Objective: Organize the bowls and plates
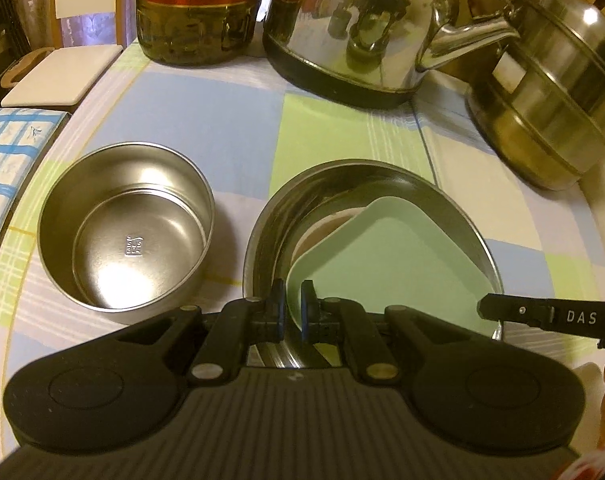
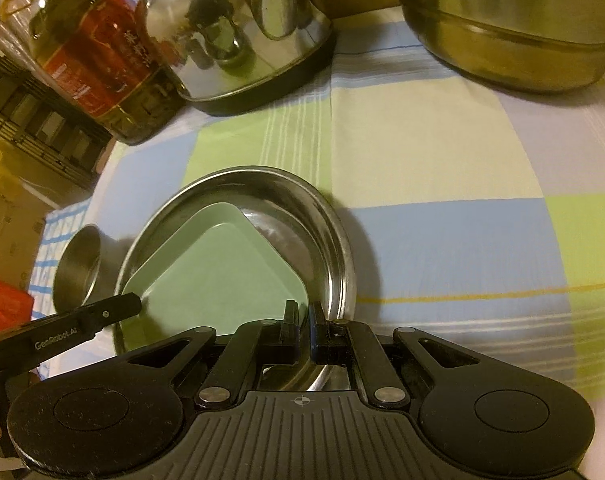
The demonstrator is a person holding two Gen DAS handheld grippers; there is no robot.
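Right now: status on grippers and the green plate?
Left gripper and right gripper both shut on green plate rim. Plate sits in steel pan. Steel bowl beside pan, nothing blocking.

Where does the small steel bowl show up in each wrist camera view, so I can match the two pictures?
Left wrist view: the small steel bowl stands left of centre, beside the round steel pan, apart from it.
Right wrist view: the bowl is at the left edge, partly hidden behind the pan's rim.
Shared landmark: the green square plate lying inside the pan.
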